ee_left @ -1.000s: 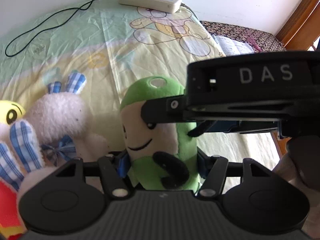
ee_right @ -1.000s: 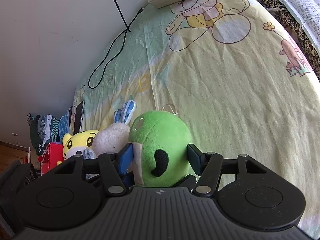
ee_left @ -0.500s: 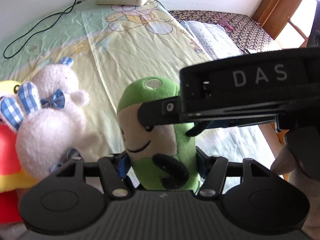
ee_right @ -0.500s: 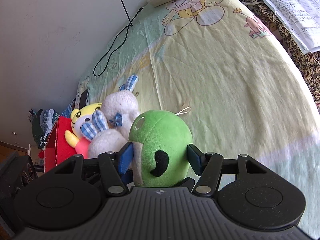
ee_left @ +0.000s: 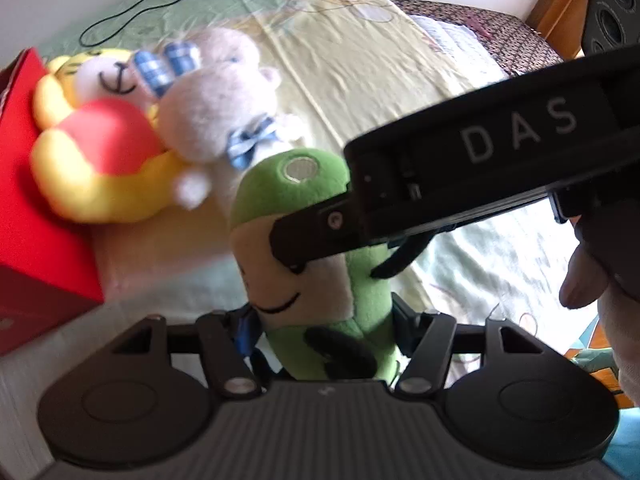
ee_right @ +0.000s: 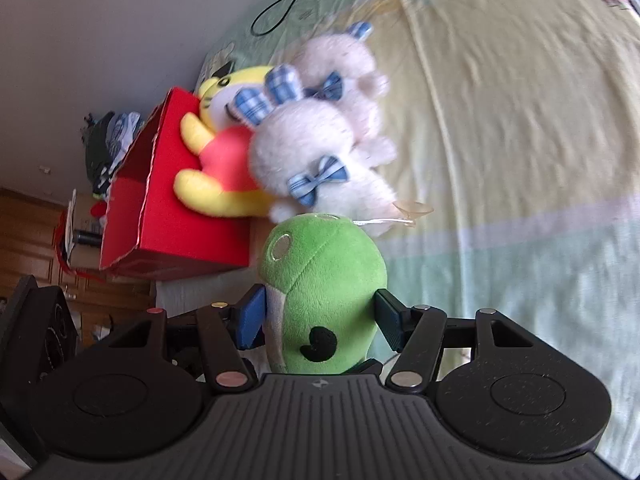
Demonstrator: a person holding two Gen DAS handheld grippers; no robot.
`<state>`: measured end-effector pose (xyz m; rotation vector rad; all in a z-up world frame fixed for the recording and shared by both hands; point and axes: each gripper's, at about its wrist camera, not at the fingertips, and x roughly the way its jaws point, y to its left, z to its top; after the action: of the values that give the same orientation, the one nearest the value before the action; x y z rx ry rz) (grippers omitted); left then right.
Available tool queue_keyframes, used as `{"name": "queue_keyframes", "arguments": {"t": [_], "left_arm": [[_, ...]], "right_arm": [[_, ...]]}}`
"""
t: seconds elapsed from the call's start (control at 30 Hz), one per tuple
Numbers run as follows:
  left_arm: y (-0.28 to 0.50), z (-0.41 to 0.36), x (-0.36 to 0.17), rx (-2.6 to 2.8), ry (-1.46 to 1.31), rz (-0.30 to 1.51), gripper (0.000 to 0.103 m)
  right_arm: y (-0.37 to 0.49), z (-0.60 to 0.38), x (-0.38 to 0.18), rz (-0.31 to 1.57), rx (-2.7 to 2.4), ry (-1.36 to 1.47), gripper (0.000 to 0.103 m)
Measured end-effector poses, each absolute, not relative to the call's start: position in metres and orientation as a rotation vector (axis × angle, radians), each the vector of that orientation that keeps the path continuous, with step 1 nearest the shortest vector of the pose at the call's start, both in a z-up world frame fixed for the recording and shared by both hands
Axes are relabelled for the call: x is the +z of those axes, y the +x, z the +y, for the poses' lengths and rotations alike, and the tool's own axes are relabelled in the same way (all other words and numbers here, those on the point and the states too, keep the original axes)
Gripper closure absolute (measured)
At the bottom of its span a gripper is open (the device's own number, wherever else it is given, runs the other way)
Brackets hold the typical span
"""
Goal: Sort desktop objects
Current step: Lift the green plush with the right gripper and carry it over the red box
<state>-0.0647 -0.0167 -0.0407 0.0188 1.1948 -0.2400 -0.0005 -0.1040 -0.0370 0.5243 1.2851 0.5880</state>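
The bed (ee_right: pixel 520 120) with its cartoon sheet fills most of both views. A red box (ee_right: pixel 168 216) stands at its edge, and against it lie a yellow plush (ee_right: pixel 216 160) and two white rabbit plushes (ee_right: pixel 320 148). In front of them, above the sheet, your left claw (ee_left: pixel 320 332) and your right claw (ee_right: pixel 320 316) both pinch the green plush (ee_right: pixel 324 276), one lower on its body, the other near its head.
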Motion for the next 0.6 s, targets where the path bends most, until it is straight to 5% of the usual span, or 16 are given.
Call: {"name": "queue_keyframes", "arguments": {"t": [0.6], "left_arm": [[-0.167, 0.161, -0.025, 0.113, -0.108, 1.219, 0.038]], "right_arm": [[-0.014, 0.116, -0.031, 1.413, 0.989, 0.305, 0.041]]}}
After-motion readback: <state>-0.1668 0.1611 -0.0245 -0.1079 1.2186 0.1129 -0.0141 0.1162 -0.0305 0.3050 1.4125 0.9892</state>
